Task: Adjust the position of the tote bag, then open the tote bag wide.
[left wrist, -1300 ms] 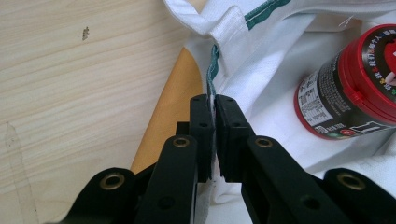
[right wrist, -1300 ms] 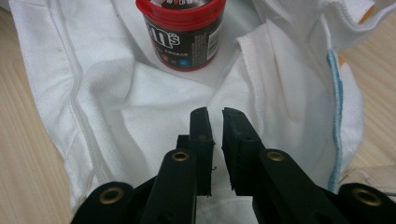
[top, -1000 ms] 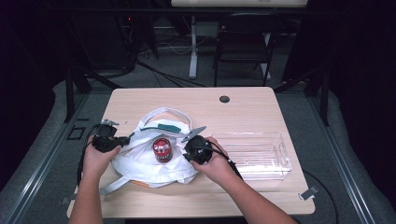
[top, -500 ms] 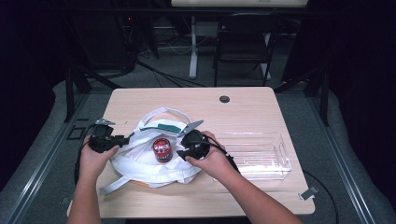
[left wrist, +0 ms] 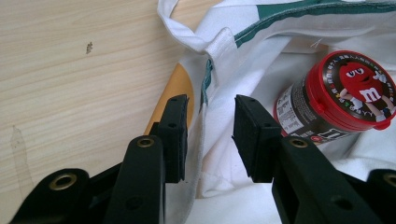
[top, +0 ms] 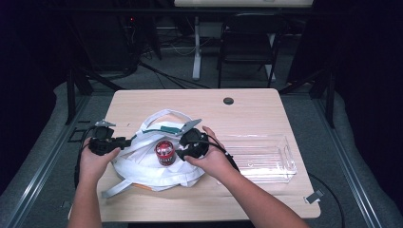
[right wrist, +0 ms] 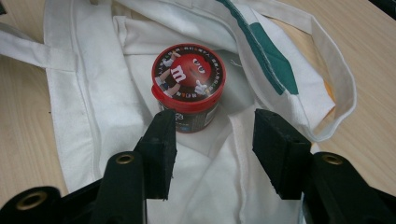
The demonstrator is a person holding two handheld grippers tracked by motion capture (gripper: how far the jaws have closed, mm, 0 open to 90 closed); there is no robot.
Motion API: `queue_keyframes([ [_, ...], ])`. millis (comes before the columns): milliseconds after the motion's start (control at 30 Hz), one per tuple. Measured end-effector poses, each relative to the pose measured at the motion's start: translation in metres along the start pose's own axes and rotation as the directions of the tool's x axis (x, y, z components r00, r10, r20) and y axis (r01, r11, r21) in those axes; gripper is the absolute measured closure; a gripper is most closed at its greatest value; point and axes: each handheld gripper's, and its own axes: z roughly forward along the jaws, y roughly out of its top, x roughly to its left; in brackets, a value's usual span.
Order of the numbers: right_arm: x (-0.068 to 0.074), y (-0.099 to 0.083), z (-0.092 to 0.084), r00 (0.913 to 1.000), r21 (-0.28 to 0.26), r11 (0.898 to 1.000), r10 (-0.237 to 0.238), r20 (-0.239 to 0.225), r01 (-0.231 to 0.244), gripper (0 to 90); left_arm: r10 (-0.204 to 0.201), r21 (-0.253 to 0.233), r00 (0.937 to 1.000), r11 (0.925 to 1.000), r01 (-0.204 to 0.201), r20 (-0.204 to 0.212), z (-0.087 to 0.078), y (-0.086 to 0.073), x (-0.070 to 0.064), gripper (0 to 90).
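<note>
The red-lidded candy jar (top: 165, 152) stands in the white bag (top: 142, 166) mid-counter (top: 247, 109), bare wood all round. Both grippers, left (top: 124, 141) and right (top: 179, 147), have just been opening; their fingers are spread at the bag's edges, pinching nothing.

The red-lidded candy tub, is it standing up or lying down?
Standing: the red-lidded candy tub faces lid-up inside the white cloth bag.
</note>
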Motion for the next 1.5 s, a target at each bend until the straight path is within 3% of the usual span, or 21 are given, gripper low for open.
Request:
queue_keyframes([
  [367,-0.005,0.011,0.003,0.9996,-0.008,1.0,0.023,-0.017,-0.023,48.3,0.002,-0.006,1.0,1.0,-0.002,0.0,-0.002,0.0,0.001,64.2],
  [700,-0.01,0.022,0.003,0.9997,-0.023,0.999,-0.023,-0.002,0.023,45.3,-0.005,-0.015,1.0,0.9999,0.005,0.001,-0.003,-0.001,0.001,62.7],
  [800,-0.012,0.024,0.005,0.9999,-0.022,1.0,-0.015,-0.007,0.015,43.0,-0.005,-0.014,1.0,0.9999,0.005,-0.001,-0.003,0.0,0.002,62.4],
  [1167,-0.014,0.037,0.022,0.9991,0.048,0.999,-0.016,-0.039,0.018,36.8,0.002,-0.017,1.0,0.9999,-0.002,-0.001,-0.002,0.001,0.0,58.3],
  [1500,-0.009,0.043,0.036,0.9978,0.077,0.996,-0.029,-0.06,0.034,32.7,0.016,-0.011,0.9998,0.9998,-0.016,-0.01,-0.001,0.002,-0.001,56.5],
])
